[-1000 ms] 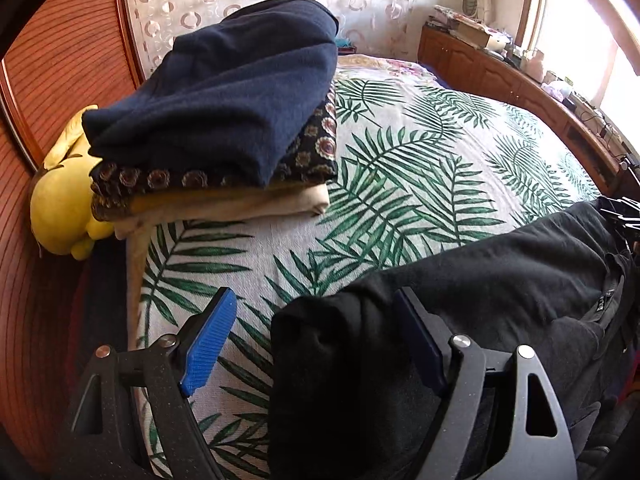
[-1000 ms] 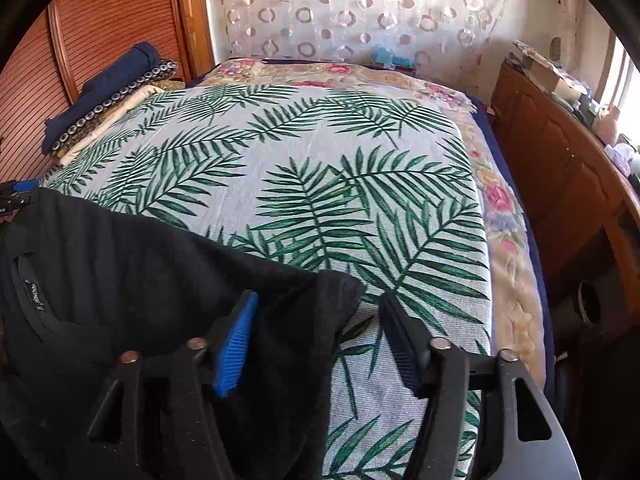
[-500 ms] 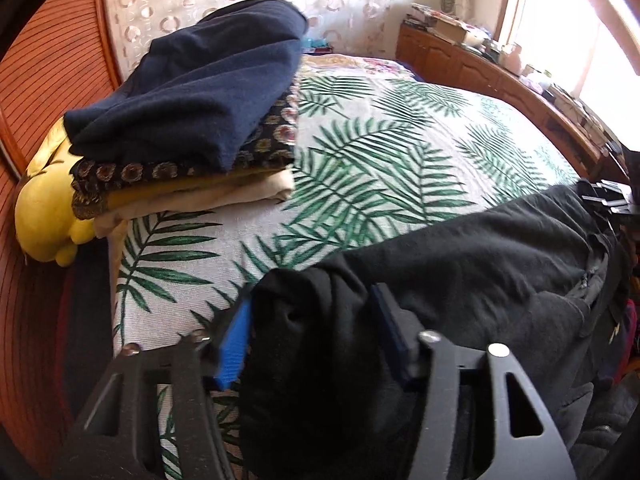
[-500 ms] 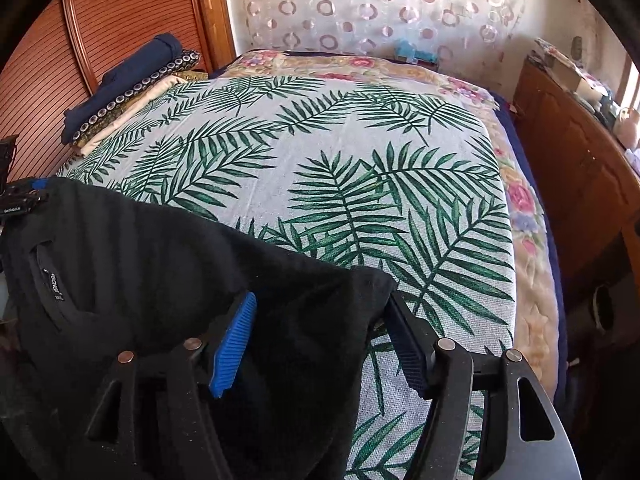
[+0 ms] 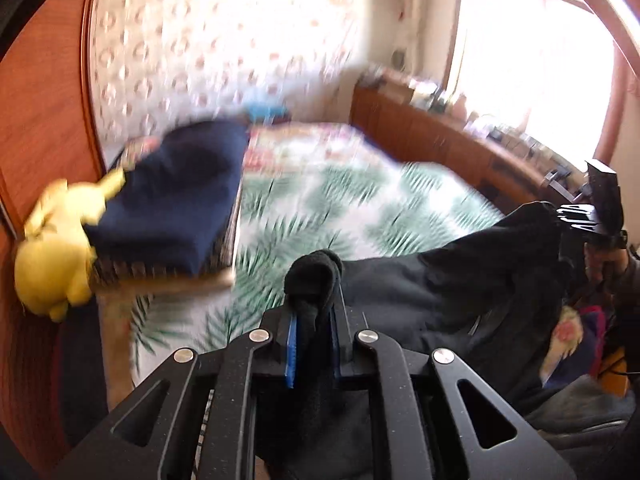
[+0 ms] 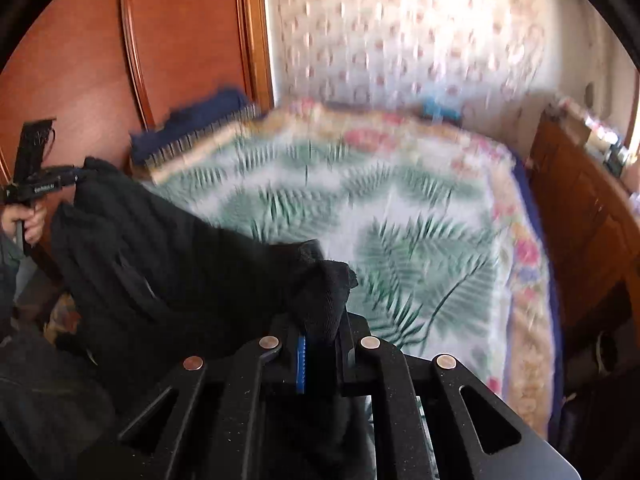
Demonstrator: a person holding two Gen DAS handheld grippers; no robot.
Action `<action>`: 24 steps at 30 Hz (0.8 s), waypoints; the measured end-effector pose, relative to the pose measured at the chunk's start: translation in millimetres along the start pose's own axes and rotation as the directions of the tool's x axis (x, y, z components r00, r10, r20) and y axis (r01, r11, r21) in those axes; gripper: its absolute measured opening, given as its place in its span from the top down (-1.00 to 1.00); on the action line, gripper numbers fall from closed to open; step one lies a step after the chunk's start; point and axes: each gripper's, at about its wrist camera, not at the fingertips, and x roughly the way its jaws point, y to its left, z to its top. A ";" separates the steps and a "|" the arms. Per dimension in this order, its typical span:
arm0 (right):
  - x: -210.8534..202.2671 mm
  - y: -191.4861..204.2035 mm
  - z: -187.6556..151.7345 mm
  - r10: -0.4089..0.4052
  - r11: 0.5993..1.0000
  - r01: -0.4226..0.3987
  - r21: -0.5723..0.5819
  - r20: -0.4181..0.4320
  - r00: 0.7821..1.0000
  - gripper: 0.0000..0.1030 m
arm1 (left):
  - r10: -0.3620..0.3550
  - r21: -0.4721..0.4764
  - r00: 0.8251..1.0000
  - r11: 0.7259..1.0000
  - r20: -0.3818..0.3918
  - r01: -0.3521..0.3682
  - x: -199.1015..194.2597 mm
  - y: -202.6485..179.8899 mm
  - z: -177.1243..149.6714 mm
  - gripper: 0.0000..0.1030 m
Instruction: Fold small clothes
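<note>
pinching black garment (image 5: 440, 280) corners: left claw (image 5: 314, 320), right claw (image 6: 322, 332), cloth stretched between.

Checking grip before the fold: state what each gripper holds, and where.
Both hold the black fabric garment: left gripper and right gripper each pinch a bunched corner.

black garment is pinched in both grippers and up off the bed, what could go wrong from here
1. Each grip looks thin: the left gripper and the right gripper each pinch only a small bunched corner of the black garment, so a corner could slip out.
2. The garment sags between the grippers and may land creased.
3. The folded stack sits near on the bed; a swing might knock it.
</note>
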 end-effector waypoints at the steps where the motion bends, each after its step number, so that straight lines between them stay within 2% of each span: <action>1: -15.6 1.4 6.1 -0.004 1.000 0.004 -0.003 0.032 0.999 0.82 | -0.011 0.013 0.999 1.000 0.043 0.011 -16.5 -6.9 9.0 0.75; 4: -55.2 8.7 19.6 -0.026 0.999 0.030 -0.034 0.107 0.994 0.83 | -0.044 0.050 0.991 0.998 0.126 0.038 -47.8 -19.2 28.2 0.75; 5: -67.6 12.3 24.3 -0.054 0.997 0.061 -0.050 0.128 0.990 0.83 | -0.046 0.061 0.987 0.997 0.154 0.037 -55.1 -21.4 36.1 0.75; 8: -98.9 19.4 35.4 -0.081 0.993 0.095 -0.070 0.177 0.981 0.83 | -0.072 0.059 0.972 0.996 0.224 0.060 -73.9 -22.6 60.1 0.76; 15: -182.6 38.7 58.5 -0.108 0.982 0.148 -0.114 0.300 0.948 0.83 | -0.148 0.110 0.923 0.987 0.355 0.116 -136.3 -43.3 94.3 0.76; 20: -226.9 49.1 69.4 -0.125 0.972 0.183 -0.144 0.344 0.931 0.83 | -0.178 0.120 0.889 0.983 0.422 0.140 -179.0 -48.1 113.7 0.76; 24: -260.2 57.3 71.7 -0.131 0.966 0.207 -0.154 0.396 0.909 0.83 | -0.138 0.145 0.872 0.986 0.469 0.078 -202.6 -51.9 125.5 0.76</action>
